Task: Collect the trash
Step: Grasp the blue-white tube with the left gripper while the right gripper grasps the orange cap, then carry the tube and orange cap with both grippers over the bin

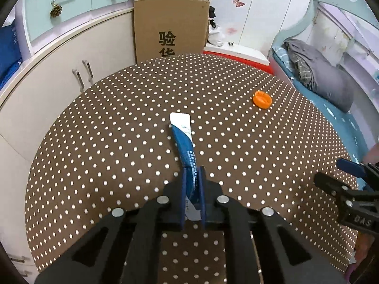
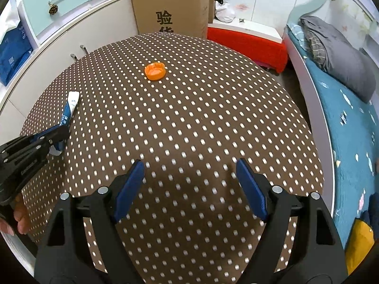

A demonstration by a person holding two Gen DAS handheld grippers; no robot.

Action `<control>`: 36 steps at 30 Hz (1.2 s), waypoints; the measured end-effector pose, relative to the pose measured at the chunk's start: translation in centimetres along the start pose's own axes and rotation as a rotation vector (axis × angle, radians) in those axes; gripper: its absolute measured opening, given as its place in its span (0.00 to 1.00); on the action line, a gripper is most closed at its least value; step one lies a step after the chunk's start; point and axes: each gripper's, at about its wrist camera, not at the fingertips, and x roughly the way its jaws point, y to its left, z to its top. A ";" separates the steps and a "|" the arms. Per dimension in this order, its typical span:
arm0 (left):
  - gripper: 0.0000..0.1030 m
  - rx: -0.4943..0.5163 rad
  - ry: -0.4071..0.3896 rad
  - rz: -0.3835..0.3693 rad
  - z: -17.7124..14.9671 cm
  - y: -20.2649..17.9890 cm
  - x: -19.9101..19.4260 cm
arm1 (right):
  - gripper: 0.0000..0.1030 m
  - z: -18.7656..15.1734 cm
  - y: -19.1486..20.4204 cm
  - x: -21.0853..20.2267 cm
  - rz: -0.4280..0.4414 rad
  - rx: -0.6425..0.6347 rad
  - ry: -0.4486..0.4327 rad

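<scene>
Left wrist view: left claw [image 1: 192, 189] clamped on the near end of a flattened blue-and-white tube [image 1: 183, 139], blue pads pressed against both sides, far white end stretched away over the dotted bench [image 1: 94, 142], whether touching it or just raised not clear from here. Orange cap [image 1: 262, 99] lying loose on the cloth, well apart from the tube, toward the far right. Right claw [image 1: 341, 179] showing at the right edge, pads hard to read in this view. Cardboard box [image 1: 170, 23] standing behind the bench, bed [image 1: 319, 75] off to the right. Right wrist view: right claw [image 2: 190, 184] spread wide and holding nothing, only dotted cloth between the blue pads. Orange cap [image 2: 155, 71] straight ahead, open side up, hollow facing the ceiling, not yet reached. Left claw [image 2: 51, 139] at the left, gripping the tube [image 2: 71, 104], white end angled away over the cloth. Judged progress: first piece of trash gripped, not yet binned; cap untouched and left to collect; no bin or bag visible in either view. Tube looks squeezed flat and limp, likely to droop when lifted; cap small, rigid, shallow.
</scene>
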 end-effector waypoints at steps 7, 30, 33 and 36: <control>0.09 0.012 -0.012 -0.012 2.1 0.3 0.4 | 0.76 4.2 0.3 1.7 0.079 -0.008 -0.052; 0.09 -0.025 0.015 0.020 6.3 2.9 2.9 | 0.29 7.9 2.1 5.4 0.203 -0.020 -0.044; 0.09 -0.020 0.026 0.016 5.0 1.9 1.9 | 0.29 6.4 1.5 3.5 0.201 -0.015 -0.064; 0.09 -0.012 0.034 0.028 3.5 0.8 0.7 | 0.29 4.8 0.6 1.7 0.218 -0.017 -0.098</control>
